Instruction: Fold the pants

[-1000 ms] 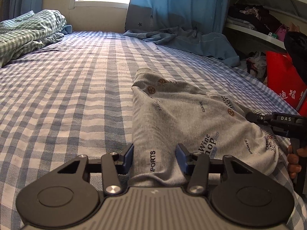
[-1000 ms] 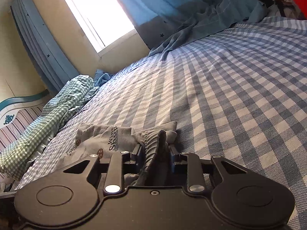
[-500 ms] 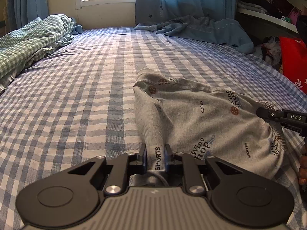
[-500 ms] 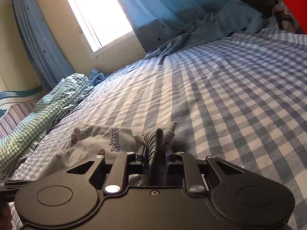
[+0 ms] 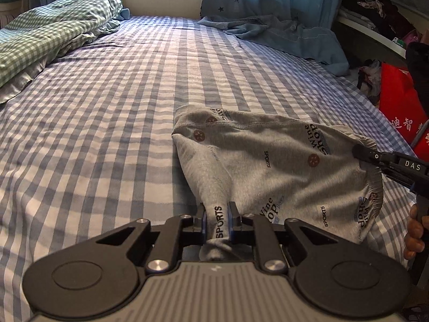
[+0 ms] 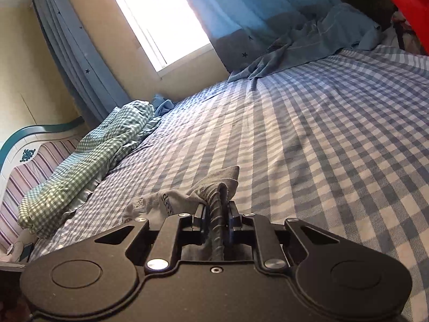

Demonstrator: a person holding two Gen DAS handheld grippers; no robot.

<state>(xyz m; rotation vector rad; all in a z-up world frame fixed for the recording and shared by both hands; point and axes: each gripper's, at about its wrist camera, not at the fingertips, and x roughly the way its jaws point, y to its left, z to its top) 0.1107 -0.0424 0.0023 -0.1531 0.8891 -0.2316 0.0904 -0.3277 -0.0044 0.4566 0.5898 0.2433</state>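
Observation:
Grey printed pants [image 5: 268, 166] lie folded on the blue checked bed [image 5: 107, 134], their near end lifted off the sheet. My left gripper [image 5: 217, 216] is shut on a bunched grey leg end marked SPORTS. Seen from the left wrist, my right gripper [image 5: 360, 153] pinches the gathered elastic waistband at the right, a hand [image 5: 414, 230] on its handle. In the right wrist view the right gripper [image 6: 217, 209] is shut on that ribbed waistband, and the pants [image 6: 171, 201] trail off to the left below it.
A crumpled green checked quilt [image 5: 48, 40] lies at the far left by the striped headboard [image 6: 26, 171]. A blue garment [image 5: 289, 37] sits at the far right under the curtain. Shelves and a red bag [image 5: 399, 115] stand past the bed's right edge.
Both grippers closed on the pants, the left on the leg end and the right on the waistband. Both then rose, lifting the near end of the cloth off the bed.

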